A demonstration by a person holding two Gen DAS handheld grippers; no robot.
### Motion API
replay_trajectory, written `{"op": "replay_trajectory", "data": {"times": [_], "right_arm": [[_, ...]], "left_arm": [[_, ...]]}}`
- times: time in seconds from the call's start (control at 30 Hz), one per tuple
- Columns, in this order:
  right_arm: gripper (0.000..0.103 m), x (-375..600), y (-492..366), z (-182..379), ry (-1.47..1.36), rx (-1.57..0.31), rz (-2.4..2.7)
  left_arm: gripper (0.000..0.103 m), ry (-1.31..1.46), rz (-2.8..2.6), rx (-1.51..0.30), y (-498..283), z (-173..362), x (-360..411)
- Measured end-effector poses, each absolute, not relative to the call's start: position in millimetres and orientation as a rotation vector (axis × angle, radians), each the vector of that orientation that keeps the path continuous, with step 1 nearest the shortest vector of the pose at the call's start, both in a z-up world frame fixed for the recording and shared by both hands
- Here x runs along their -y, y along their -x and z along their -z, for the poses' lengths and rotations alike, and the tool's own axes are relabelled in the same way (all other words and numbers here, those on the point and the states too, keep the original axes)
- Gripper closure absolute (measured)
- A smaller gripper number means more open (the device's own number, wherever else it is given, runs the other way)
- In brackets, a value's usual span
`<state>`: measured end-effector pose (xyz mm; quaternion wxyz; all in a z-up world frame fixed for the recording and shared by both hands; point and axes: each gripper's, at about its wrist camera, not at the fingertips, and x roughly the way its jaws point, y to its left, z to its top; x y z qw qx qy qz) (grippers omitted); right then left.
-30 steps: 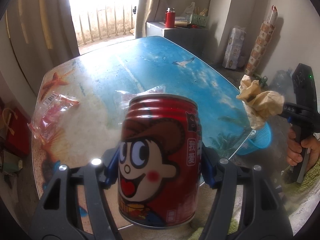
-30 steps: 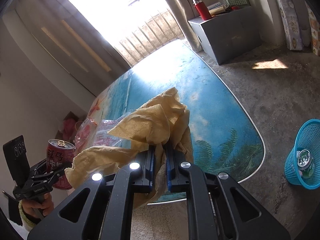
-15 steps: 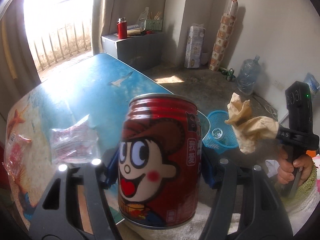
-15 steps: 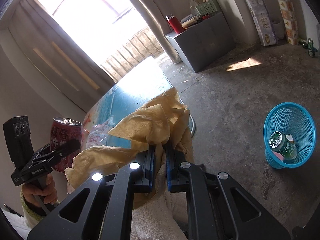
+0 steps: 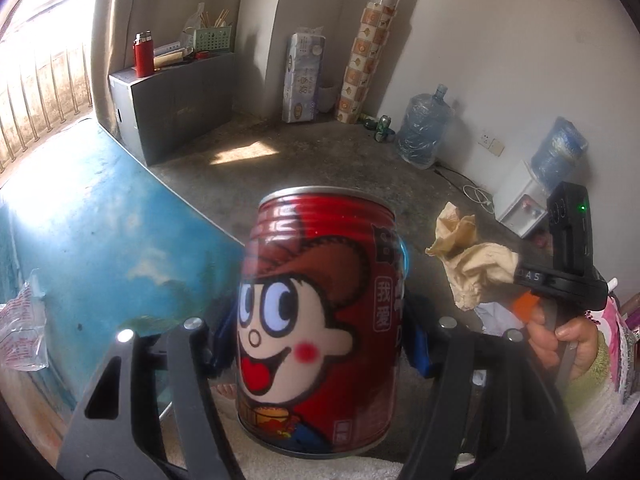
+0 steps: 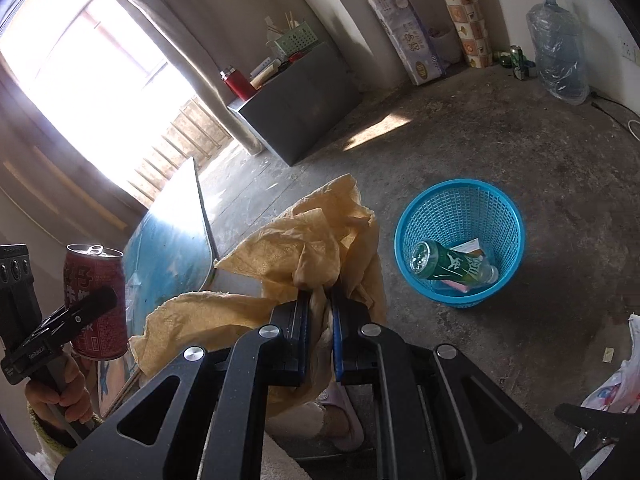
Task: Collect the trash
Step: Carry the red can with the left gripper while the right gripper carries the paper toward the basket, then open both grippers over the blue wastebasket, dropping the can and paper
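Bare concrete floor beside a blue sea-print counter. Left gripper fingers clamp a red can; right gripper fingers pinch crumpled yellow paper near a blue basket.

Red can, centre of the left wrist view: cartoon face, white vertical label reading "我爱" at its right side; larger characters above are cut off. Same can at far left of the right wrist view shows big characters, not cleanly readable. Right gripper body, right of the left wrist view: letters "DAS", partly hidden. Left gripper handle, lower left of the right wrist view: small white print, too small to read. Green bottle in blue basket: white stylised characters, illegible. Toilet-paper pack print and plastic wrapper red print both unreadable.
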<state>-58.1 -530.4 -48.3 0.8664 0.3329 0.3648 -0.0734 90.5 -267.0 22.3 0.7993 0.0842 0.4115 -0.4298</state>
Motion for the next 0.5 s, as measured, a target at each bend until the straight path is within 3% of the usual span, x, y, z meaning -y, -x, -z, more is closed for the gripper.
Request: {"op": "replay_trajectory", "data": {"times": [0.5], "right_arm": [[0.093,638.6,28.2,151.1,-0.910,-0.884,0.305]], "left_arm": [[0.041,-0.203,1.071,-1.207,-154.8,79.4,465.1]]}}
